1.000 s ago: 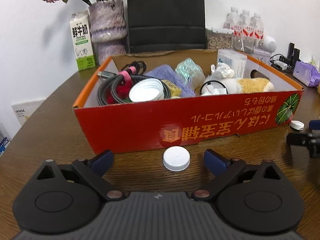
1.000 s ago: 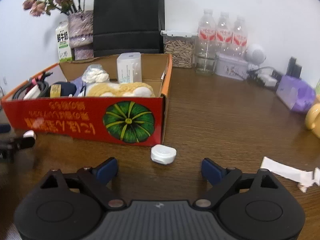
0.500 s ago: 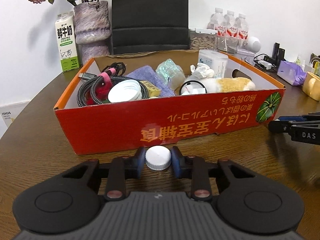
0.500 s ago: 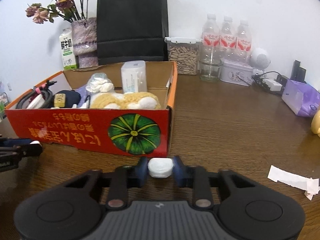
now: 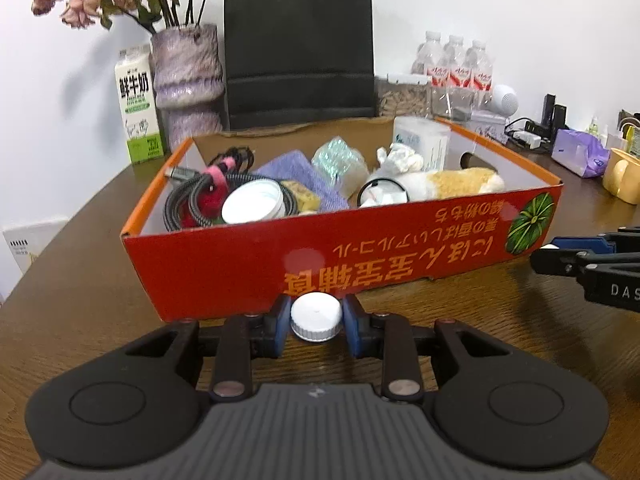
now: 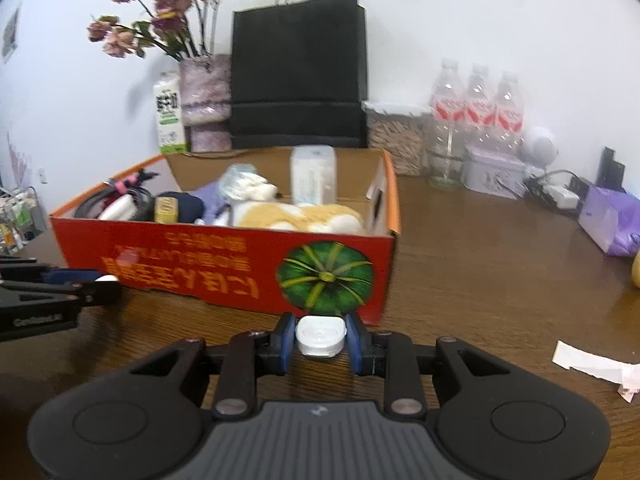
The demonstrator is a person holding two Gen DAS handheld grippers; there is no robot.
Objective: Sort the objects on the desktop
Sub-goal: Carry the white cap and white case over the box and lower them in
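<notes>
My left gripper [image 5: 316, 326] is shut on a white round bottle cap [image 5: 316, 316] and holds it above the wooden table, just in front of the red cardboard box [image 5: 240, 260]. My right gripper [image 6: 321, 338] is shut on a small white squarish case [image 6: 321, 335] in front of the box's pumpkin picture [image 6: 325, 278]. The box holds cables, a white lid, a purple cloth, a plush toy and a white container. The right gripper [image 5: 552, 248] also shows in the left wrist view; the left gripper [image 6: 102, 280] shows in the right wrist view.
Behind the box stand a black paper bag [image 5: 298, 46], a vase of dried flowers [image 5: 188, 80], a milk carton [image 5: 136, 108] and water bottles [image 6: 476, 108]. A purple tissue pack [image 6: 610, 220], a paper scrap [image 6: 596, 366] and a yellow mug [image 5: 622, 174] lie at right.
Both grippers closed on their objects a second ago and have since risen: the box looks lower and more of the back wall shows in both views.
</notes>
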